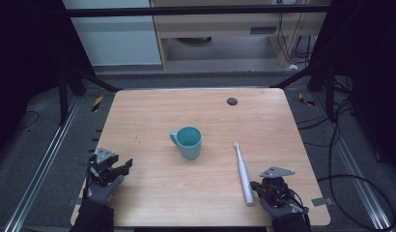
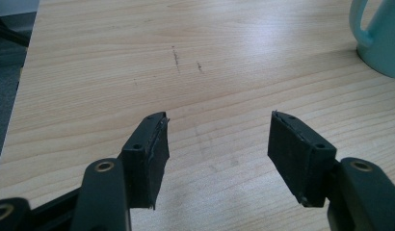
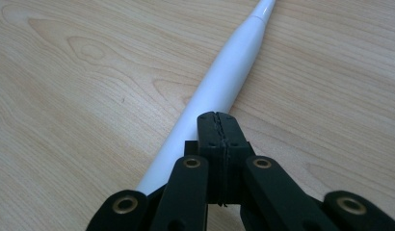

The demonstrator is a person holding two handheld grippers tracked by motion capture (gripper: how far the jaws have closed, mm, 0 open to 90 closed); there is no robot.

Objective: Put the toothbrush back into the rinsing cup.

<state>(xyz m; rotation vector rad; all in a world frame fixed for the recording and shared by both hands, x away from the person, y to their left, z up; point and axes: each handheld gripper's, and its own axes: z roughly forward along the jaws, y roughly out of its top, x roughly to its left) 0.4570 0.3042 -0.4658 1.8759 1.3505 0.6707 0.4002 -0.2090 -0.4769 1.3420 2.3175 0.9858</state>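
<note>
A: Status? Right tongs look pressed together, nothing between, sitting over the electric toothbrush.
B: Yes. Toothbrush lies flat, near right of table, not lifted. Left tongs apart, idle. Teal mug mid-table, empty.

left tongs gape wide; right tongs pressed fully together.

White electric toothbrush: lies flat on the counter, to the right of the teal mug and well apart from it. Slim brush head points away from the person; thick handle end nearest, tapering toward the neck.
</note>
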